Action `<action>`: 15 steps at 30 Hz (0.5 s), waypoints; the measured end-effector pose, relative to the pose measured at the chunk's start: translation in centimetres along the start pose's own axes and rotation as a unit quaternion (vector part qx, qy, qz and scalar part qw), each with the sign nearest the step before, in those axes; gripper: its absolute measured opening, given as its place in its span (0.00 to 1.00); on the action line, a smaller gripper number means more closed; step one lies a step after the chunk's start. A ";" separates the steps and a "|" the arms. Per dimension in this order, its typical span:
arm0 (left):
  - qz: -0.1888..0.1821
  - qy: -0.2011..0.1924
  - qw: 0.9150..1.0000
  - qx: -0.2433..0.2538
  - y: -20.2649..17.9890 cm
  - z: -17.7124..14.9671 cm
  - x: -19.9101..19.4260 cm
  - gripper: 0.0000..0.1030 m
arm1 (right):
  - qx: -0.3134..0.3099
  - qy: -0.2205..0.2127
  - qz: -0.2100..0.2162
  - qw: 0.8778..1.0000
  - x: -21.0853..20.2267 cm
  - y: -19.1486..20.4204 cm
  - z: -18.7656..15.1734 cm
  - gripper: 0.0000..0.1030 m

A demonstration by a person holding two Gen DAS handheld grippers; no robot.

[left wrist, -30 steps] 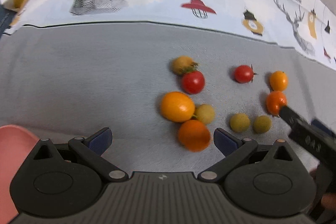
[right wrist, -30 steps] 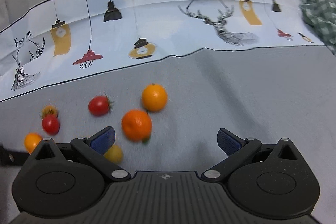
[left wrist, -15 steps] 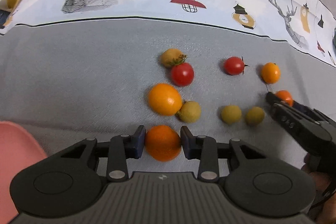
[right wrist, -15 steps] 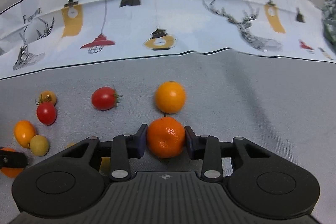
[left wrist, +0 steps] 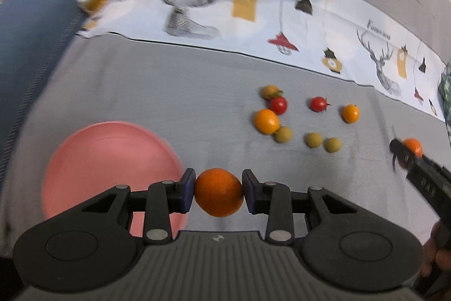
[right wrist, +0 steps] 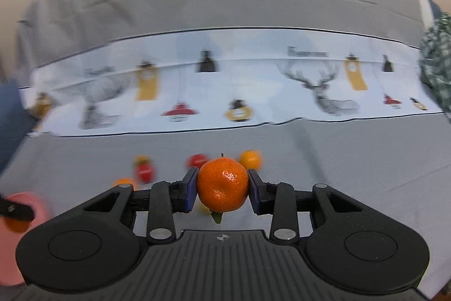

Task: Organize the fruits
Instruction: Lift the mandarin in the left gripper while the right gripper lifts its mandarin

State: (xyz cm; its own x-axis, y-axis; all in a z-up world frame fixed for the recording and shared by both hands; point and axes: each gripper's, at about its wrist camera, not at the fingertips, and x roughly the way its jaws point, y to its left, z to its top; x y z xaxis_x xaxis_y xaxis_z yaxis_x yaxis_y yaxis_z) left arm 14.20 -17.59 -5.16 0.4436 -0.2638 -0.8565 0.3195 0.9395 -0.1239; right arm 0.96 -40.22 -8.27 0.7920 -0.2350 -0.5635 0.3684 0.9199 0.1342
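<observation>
My left gripper [left wrist: 218, 191] is shut on an orange tangerine [left wrist: 218, 198] and holds it above the grey cloth, just right of a pink plate [left wrist: 107, 160]. My right gripper [right wrist: 222, 186] is shut on another tangerine [right wrist: 222, 184], also lifted; it shows at the right edge of the left wrist view [left wrist: 412, 146]. On the cloth lie several loose fruits: an orange one [left wrist: 266, 121], red tomatoes [left wrist: 278, 104], small yellow-green fruits [left wrist: 314, 139] and a small orange one [left wrist: 350, 113].
The grey cloth [left wrist: 169, 92] has a white printed band [left wrist: 253, 19] along the far side. A blue object [left wrist: 31, 47] lies at the far left. A green checked cloth [right wrist: 437, 69] sits at the far right.
Both grippers closed on their tangerines and have lifted them off the cloth. The left one has moved left toward the pink plate, which has come into full view.
</observation>
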 end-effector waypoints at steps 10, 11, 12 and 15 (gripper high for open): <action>0.039 -0.019 0.997 -0.059 8.1 -4.9 -8.4 0.39 | -0.034 0.052 0.135 0.989 -7.7 11.0 -3.6 0.37; 0.042 -0.021 0.997 -0.065 8.8 -5.4 -9.0 0.39 | -0.041 0.053 0.145 0.987 -8.3 12.0 -3.9 0.37; 0.045 -0.023 0.996 -0.071 9.5 -5.9 -9.5 0.39 | -0.046 0.054 0.151 0.986 -8.8 12.8 -4.2 0.37; 0.048 -0.027 0.995 -0.087 11.2 -7.2 -10.8 0.39 | -0.062 0.054 0.165 0.983 -10.1 14.9 -4.7 0.37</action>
State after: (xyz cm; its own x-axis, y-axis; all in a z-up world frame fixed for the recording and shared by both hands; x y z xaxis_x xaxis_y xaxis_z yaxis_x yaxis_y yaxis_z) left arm 6.98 -2.62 -0.95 0.5110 -0.1774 -0.8411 0.1260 0.9834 -0.1309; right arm -3.83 -22.67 -4.38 0.7995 0.1120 -0.5902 0.0314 0.9733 0.2273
